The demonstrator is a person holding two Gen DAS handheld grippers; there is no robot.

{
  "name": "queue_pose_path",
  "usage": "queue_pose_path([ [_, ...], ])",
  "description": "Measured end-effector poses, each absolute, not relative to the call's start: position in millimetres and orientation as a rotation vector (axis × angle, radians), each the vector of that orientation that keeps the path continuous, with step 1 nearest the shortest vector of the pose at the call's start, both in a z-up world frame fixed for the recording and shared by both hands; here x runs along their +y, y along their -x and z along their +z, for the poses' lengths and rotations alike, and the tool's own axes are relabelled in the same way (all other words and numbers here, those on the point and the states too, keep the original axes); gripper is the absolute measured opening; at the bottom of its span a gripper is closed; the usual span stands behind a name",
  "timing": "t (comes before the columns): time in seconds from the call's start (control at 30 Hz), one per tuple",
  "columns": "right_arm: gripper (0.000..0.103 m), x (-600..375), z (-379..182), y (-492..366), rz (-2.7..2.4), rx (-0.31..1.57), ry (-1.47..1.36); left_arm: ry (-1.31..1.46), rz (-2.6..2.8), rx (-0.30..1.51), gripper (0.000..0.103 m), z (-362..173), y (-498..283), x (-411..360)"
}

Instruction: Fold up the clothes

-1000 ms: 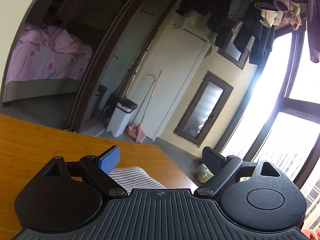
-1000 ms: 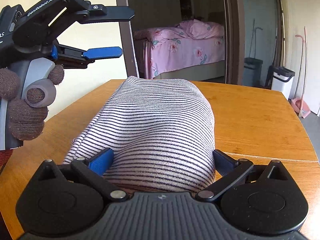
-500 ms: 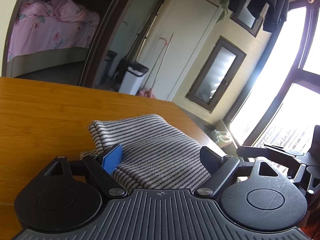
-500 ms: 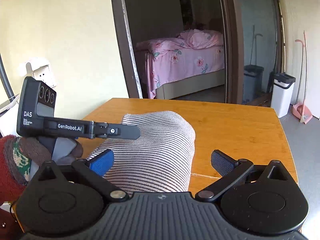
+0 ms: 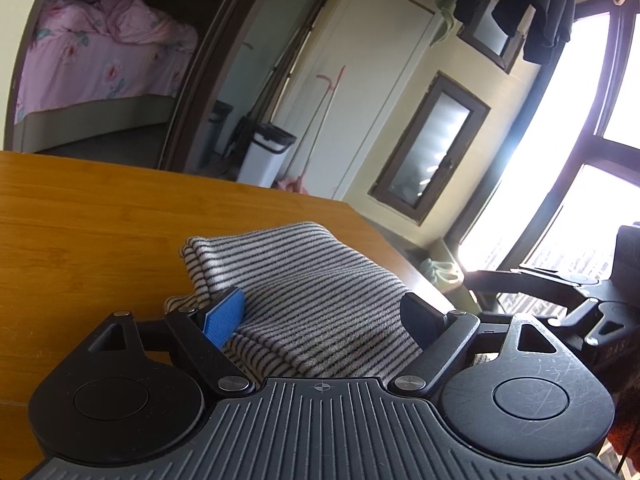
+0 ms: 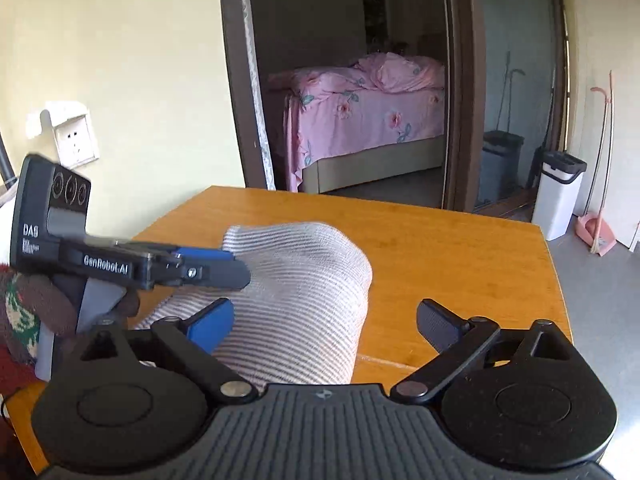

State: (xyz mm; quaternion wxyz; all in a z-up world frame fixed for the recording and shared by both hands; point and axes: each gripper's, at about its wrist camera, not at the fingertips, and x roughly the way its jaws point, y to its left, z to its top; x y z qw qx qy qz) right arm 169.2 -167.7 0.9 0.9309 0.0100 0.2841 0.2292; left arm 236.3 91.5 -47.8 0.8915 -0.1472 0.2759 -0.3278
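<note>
Your left claw (image 5: 322,316) is spread wide, unclenched, its fingers straddling the folded striped garment (image 5: 312,292) at lower centre. Your right claw (image 6: 326,326) gapes too, garment lower left, on the wooden counter (image 6: 460,256).

My left wrist camera sits low over the table (image 5: 80,216), facing the window (image 5: 600,200); my right faces the bedroom doorway (image 6: 352,80). Both share the striped cloth (image 5: 312,280), close up.

The striped garment (image 5: 312,296) is soft, ribbed knit cloth. The worktop (image 5: 88,232) is smooth, satin-finished wood. The left hand-held gripper (image 5: 324,314) is matt, scuffed black plastic with textured blue pads.
</note>
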Motion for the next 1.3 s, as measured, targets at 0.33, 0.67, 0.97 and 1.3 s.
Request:
queue_pose_path([
  [0.33, 0.047, -129, -28, -285, 0.415, 0.784, 0.016, 0.268, -0.665, 0.578, 0.090, -50, -221, 96],
  [0.67, 0.064, -168, -30, -256, 0.430, 0.793, -0.151, 0.352, -0.670, 0.646, 0.097, -43, -212, 108],
  [0.97, 0.080, -191, -19, -205, 0.507, 0.774, -0.239, 0.322, -0.502, 0.862, 0.091, -19, -202, 98],
  [1.3, 0.080, -189, -47, -195, 0.503, 0.807, -0.282, 0.314, -0.534, 0.838, 0.050, -23, -172, 85],
])
